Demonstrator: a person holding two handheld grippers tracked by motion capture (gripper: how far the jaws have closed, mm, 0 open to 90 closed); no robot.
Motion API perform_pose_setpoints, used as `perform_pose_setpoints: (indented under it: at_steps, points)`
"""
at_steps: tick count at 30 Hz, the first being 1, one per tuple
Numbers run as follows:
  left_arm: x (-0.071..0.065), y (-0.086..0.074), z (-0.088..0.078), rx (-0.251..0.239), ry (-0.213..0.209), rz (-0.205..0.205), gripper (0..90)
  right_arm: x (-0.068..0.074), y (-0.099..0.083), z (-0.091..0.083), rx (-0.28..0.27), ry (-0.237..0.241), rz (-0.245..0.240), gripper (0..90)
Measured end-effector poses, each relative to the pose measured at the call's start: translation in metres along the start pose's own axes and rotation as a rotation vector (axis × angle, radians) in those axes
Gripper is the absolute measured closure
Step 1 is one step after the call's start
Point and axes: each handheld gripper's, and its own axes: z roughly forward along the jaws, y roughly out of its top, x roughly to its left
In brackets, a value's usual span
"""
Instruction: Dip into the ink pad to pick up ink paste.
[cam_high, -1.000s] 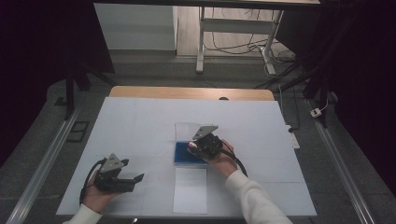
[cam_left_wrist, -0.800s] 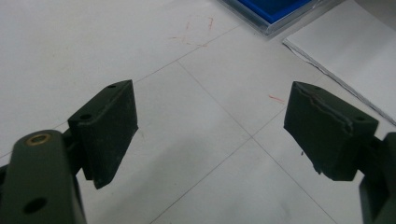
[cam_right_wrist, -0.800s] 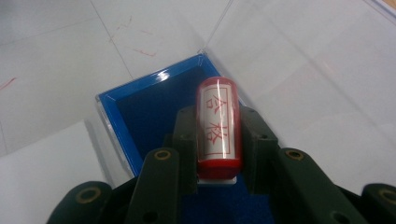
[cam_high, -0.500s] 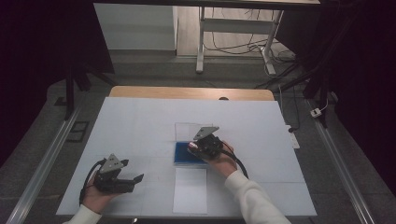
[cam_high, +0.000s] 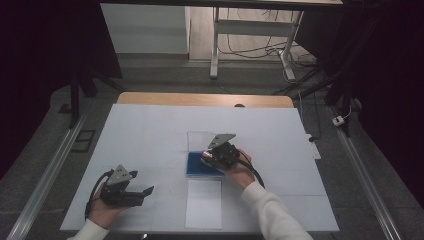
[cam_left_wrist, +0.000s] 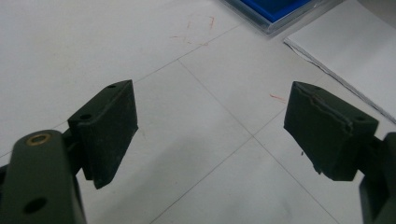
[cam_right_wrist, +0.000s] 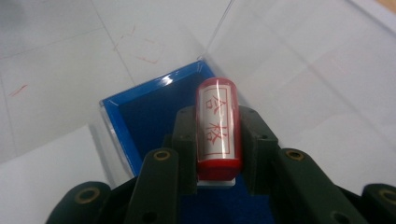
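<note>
Right claw (cam_right_wrist: 218, 154) grips a red stamp (cam_right_wrist: 218, 128) labelled 合格

A white-covered table (cam_high: 150, 130) bears a blue ink pad case (cam_high: 200, 165) and, just beside it, a white paper sheet (cam_high: 204, 204).

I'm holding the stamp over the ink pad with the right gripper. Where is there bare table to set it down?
Bare table lies left of the ink pad, stretching back to the far edge, and again right of the right gripper holding the stamp. It is crowded in the middle: pad, open clear lid, white paper close together. The open left gripper takes the near-left corner.
</note>
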Motion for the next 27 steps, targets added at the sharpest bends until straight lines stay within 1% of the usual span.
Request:
perform_pose_setpoints:
  at_steps: [3,9,18,20,27]
  points:
    - [0.001,0.0,0.0,-0.001,-0.001,0.0,17.1,-0.002,0.002,-0.006,-0.043,0.009,0.023,70.3]
    - [0.001,0.0,0.0,-0.002,-0.002,-0.001,17.1,-0.003,0.005,-0.015,-0.064,0.015,0.029,70.3]
    - [0.002,0.0,0.0,-0.001,-0.002,-0.002,17.1,0.0,0.01,-0.016,-0.062,0.024,0.019,70.3]
    - [0.001,0.0,0.0,-0.002,-0.002,-0.001,17.1,0.0,0.011,-0.016,-0.058,0.024,0.009,70.3]
    - [0.001,0.0,0.0,-0.003,-0.003,-0.002,17.1,0.001,0.011,-0.015,-0.049,0.026,0.008,70.2]
